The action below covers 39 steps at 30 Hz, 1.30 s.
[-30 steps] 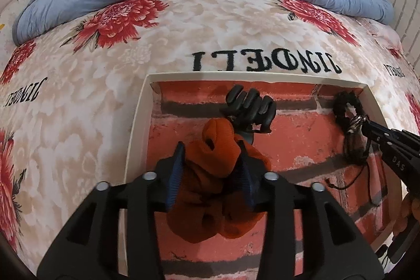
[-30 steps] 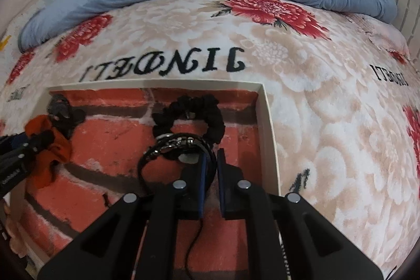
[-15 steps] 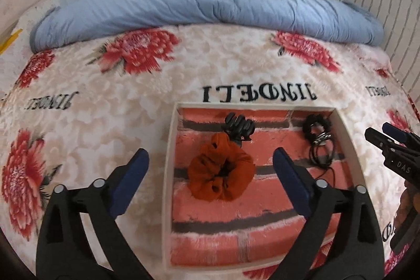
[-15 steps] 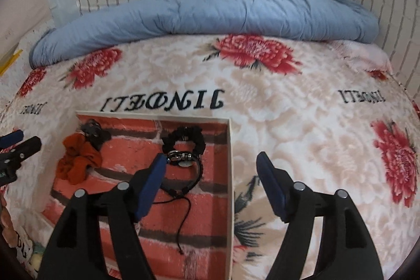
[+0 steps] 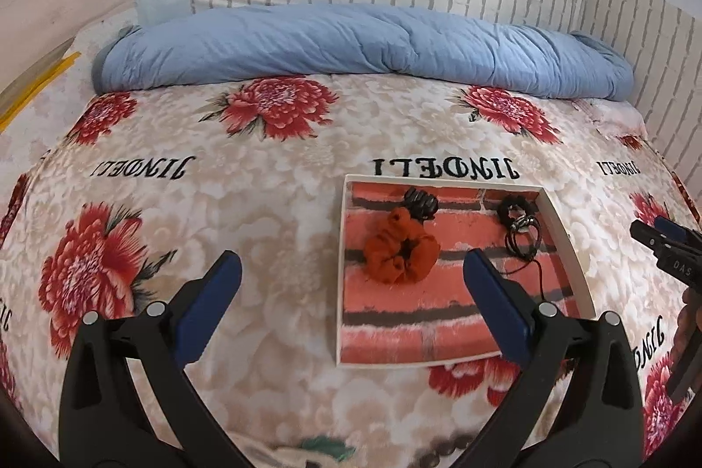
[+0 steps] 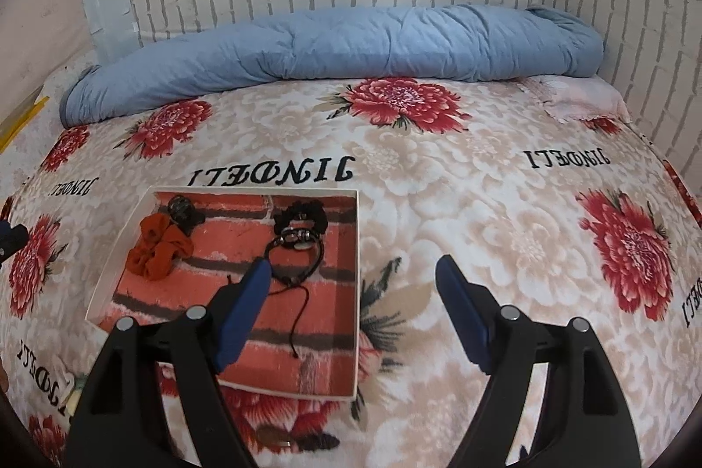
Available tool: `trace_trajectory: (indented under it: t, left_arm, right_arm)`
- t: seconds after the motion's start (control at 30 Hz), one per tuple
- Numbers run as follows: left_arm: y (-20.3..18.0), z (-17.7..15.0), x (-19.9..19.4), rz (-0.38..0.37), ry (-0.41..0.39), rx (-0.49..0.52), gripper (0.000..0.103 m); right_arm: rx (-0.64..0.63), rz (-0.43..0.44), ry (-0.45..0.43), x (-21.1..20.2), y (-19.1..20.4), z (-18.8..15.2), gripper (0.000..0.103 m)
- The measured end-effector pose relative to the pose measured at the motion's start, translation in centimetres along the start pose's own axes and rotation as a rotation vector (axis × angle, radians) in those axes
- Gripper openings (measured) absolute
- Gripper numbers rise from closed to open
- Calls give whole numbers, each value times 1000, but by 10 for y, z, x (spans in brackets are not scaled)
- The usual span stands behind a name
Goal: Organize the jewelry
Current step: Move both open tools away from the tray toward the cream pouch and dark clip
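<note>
Left wrist view first: our left gripper (image 5: 351, 283) stands wide open with nothing between its blue pads, its jaws having just been opening. Ahead of it and a little right lies the shallow white-rimmed tray (image 5: 340, 275), and in it the orange scrunchie (image 5: 401, 255), its long axis running across the tray, touching the black claw clip (image 5: 420, 200) at the far edge. In the right wrist view, our right gripper (image 6: 351, 283) is also open and empty, jaws just opened too; the tray (image 6: 356, 292) lies ahead to its left, with the beaded cord bracelet (image 6: 296, 244) near its left finger and the black scrunchie (image 6: 300, 213) touching it beyond. So, as we judge it, each hand sits nearer its own pair. Farther off lie the flowered blanket (image 6: 482, 182) and blue duvet (image 6: 351, 42).
</note>
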<state>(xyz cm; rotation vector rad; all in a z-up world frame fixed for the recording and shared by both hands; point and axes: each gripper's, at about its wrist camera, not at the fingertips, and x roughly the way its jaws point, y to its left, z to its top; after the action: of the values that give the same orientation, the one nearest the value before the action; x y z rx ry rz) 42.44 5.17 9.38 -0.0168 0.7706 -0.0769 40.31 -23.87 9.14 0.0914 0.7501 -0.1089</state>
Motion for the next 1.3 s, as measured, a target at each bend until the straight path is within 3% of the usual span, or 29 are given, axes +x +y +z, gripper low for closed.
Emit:
trace_trajectory:
  t: [0.43, 0.77, 1.3]
  left_arm:
    - [21, -41, -22, 42, 3, -10, 98]
    - [36, -88, -16, 44, 35, -44, 98]
    - [29, -166, -1, 56, 76, 18, 98]
  right_arm:
    - [-4, 2, -1, -24, -1, -39, 76]
    - [15, -7, 22, -15, -4, -84, 76]
    - [3, -28, 72, 3, 2, -139, 76]
